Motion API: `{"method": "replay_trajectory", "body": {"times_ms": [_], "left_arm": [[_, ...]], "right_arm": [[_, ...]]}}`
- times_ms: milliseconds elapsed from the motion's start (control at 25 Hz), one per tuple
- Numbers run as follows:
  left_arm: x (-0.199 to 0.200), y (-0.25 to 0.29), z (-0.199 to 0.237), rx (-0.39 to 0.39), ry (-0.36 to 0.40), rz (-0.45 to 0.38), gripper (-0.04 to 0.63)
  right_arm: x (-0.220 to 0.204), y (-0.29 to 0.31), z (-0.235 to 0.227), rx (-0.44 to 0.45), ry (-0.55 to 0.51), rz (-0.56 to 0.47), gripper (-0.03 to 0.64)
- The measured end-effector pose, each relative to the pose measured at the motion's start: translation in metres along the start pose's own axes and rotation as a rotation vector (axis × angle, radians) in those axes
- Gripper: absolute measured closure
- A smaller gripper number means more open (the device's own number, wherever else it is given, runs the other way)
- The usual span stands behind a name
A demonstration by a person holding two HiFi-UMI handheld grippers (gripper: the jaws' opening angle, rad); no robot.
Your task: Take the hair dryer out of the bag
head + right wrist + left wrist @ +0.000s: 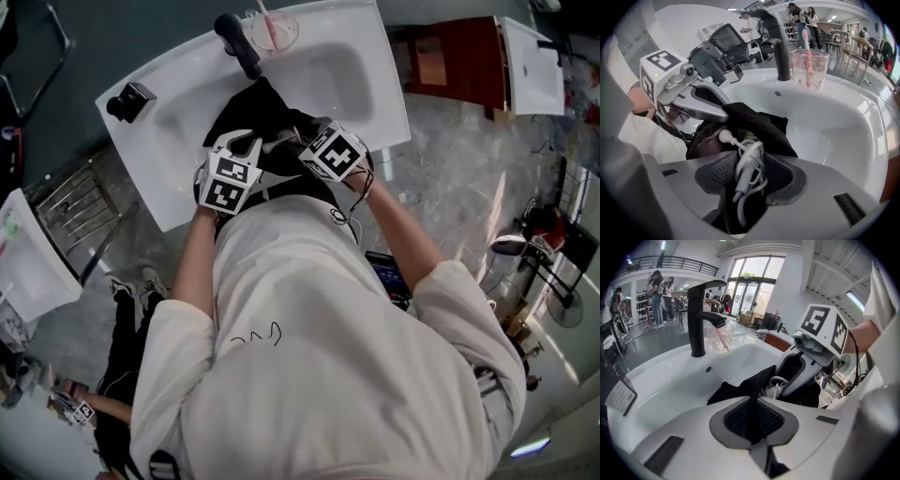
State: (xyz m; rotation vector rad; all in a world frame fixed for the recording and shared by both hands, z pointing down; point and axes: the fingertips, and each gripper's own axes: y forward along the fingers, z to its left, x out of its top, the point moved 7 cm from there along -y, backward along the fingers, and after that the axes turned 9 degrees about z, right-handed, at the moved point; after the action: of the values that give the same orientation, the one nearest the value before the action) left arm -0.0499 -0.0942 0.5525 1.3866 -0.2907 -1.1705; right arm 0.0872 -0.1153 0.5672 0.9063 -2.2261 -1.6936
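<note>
The left gripper [752, 404] fingers pinched the black bag [731, 391] in the sink [670, 380]; the right gripper [749, 176] fingers clamped the white coiled cord [746, 154] poking from it

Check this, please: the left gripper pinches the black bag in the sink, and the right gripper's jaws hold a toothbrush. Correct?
Not quite. The right gripper view shows a bundled white cord between the jaws of the right gripper, not a toothbrush. The left gripper does pinch the black bag in the sink.
</note>
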Motion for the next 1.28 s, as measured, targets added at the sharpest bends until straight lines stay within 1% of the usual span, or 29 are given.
{"method": "replay_trajectory", "body": {"times_ms": [80, 160, 240, 320, 400, 440, 480, 520, 680, 760, 840, 880, 920, 960, 1000, 1120, 1200, 1280], "left_arm": [[-0.003, -0.001, -0.002, -0.016, -0.016, -0.014, 0.555], [-0.006, -0.002, -0.005, -0.033, -0.005, -0.027, 0.555], [-0.008, -0.002, -0.007, -0.052, 0.01, -0.044, 0.555], [-0.011, -0.002, -0.008, -0.063, 0.016, -0.065, 0.555], [-0.013, -0.003, -0.009, -0.069, 0.009, -0.084, 0.555], [-0.015, -0.004, -0.009, -0.071, 0.005, -0.089, 0.555], [-0.017, -0.005, -0.009, -0.072, 0.005, -0.093, 0.555], [-0.018, -0.006, -0.009, -0.07, 0.011, -0.096, 0.555], [-0.018, -0.015, -0.003, -0.061, 0.045, -0.133, 0.555], [-0.014, -0.022, -0.001, -0.049, 0.068, -0.149, 0.555], [-0.01, -0.028, -0.003, -0.015, 0.112, -0.154, 0.555], [-0.007, -0.03, -0.005, 0.002, 0.132, -0.157, 0.555], [-0.006, -0.032, -0.005, 0.014, 0.145, -0.161, 0.555], [-0.005, -0.033, -0.006, 0.019, 0.15, -0.164, 0.555], [-0.005, -0.034, -0.005, 0.019, 0.147, -0.164, 0.555], [-0.009, -0.035, -0.001, 0.018, 0.113, -0.153, 0.555], [-0.011, -0.036, 0.003, 0.023, 0.084, -0.151, 0.555], [-0.011, -0.038, 0.007, 0.011, 0.039, -0.162, 0.555]], "right_arm": [[0.001, 0.007, 0.004, -0.037, -0.038, 0.026, 0.404], [0.001, 0.015, 0.006, -0.085, -0.054, 0.079, 0.394], [0.0, 0.026, 0.006, -0.132, -0.054, 0.132, 0.399], [0.001, 0.033, 0.005, -0.166, -0.055, 0.143, 0.397], [0.003, 0.034, 0.004, -0.175, -0.044, 0.151, 0.413], [0.004, 0.033, 0.004, -0.162, -0.027, 0.169, 0.414], [0.007, 0.031, 0.004, -0.134, 0.002, 0.195, 0.416], [0.009, 0.03, 0.004, -0.088, 0.044, 0.22, 0.417], [0.013, 0.021, 0.007, 0.187, 0.286, 0.29, 0.42], [0.014, 0.012, 0.009, 0.294, 0.406, 0.311, 0.42], [0.017, 0.003, 0.008, 0.363, 0.5, 0.306, 0.42], [0.019, -0.002, 0.007, 0.377, 0.521, 0.3, 0.42], [0.022, -0.006, 0.006, 0.37, 0.513, 0.298, 0.422], [0.026, -0.01, 0.007, 0.337, 0.466, 0.304, 0.422], [0.031, -0.014, 0.008, 0.278, 0.377, 0.316, 0.423], [0.049, -0.027, 0.018, 0.031, -0.02, 0.345, 0.436], [0.06, -0.035, 0.027, -0.122, -0.274, 0.331, 0.446], [0.067, -0.042, 0.039, -0.28, -0.52, 0.318, 0.448]]}}
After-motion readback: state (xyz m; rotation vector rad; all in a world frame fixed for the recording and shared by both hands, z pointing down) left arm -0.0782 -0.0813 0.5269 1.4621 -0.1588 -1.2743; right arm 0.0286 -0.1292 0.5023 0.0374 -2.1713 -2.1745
